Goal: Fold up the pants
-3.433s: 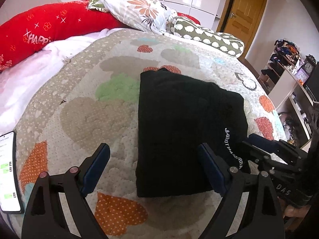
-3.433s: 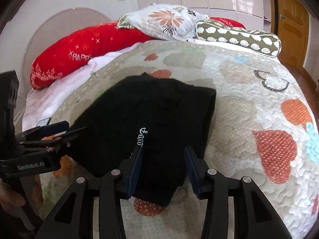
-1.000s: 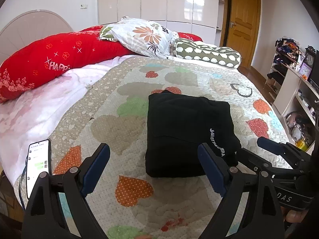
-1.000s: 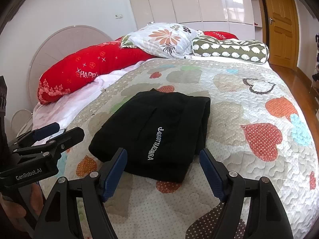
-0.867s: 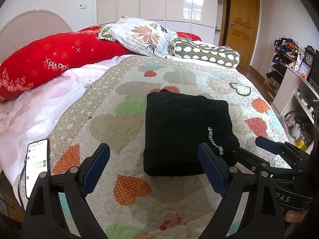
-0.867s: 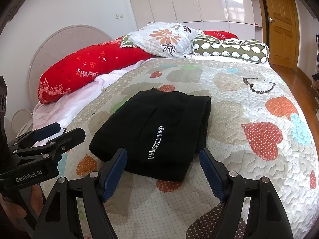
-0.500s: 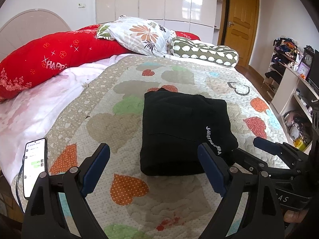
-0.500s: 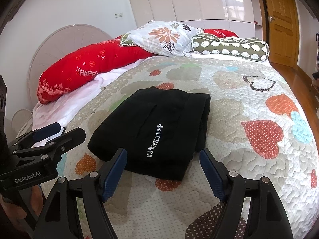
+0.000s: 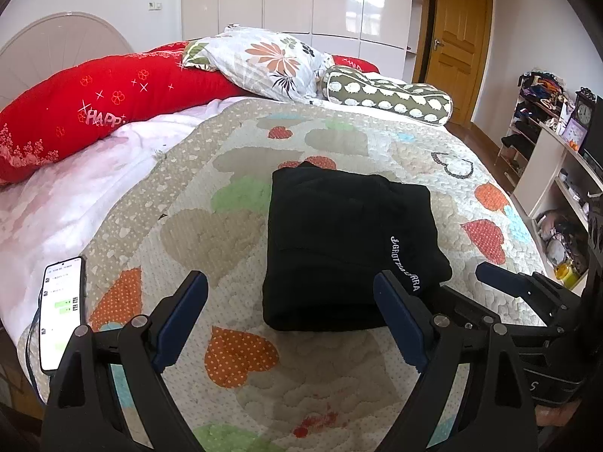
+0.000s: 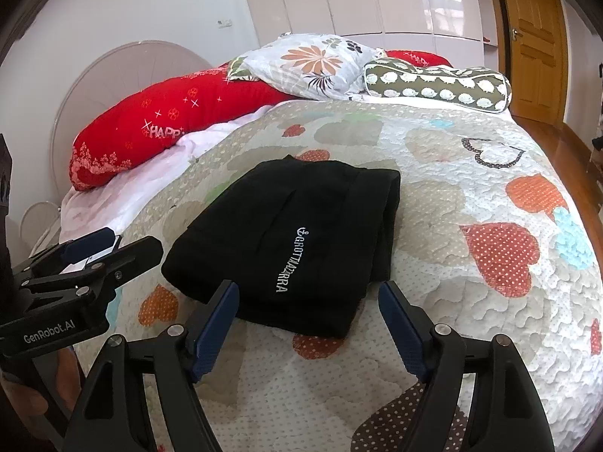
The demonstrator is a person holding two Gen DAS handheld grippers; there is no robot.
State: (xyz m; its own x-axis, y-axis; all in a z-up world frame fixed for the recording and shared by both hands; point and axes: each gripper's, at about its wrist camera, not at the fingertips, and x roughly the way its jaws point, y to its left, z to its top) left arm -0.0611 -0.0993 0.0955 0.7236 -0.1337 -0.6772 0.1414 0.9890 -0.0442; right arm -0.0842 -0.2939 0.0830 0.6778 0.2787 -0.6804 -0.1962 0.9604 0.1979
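The black pants [image 9: 343, 241] lie folded into a compact rectangle on the heart-patterned quilt [image 9: 226, 226], with white lettering on the top layer. They also show in the right wrist view [image 10: 297, 237]. My left gripper [image 9: 290, 286] is open and empty, held above the quilt just short of the pants' near edge. My right gripper [image 10: 309, 293] is open and empty, near the pants' front corner. The right gripper's fingers [image 9: 501, 278] show at the right of the left wrist view; the left gripper's fingers [image 10: 124, 252] show at the left of the right wrist view.
A phone [image 9: 62, 305] lies at the quilt's left edge. A red bolster [image 9: 94, 113], a floral pillow [image 9: 271, 60] and a green patterned bolster [image 9: 388, 94] sit at the bed's head. Shelves [image 9: 546, 158] and a wooden door [image 9: 452, 37] stand at the right.
Since 3.4 s ago the right gripper has opened wide and both grippers have drawn back from the pants. Over the last second the views have barely shifted.
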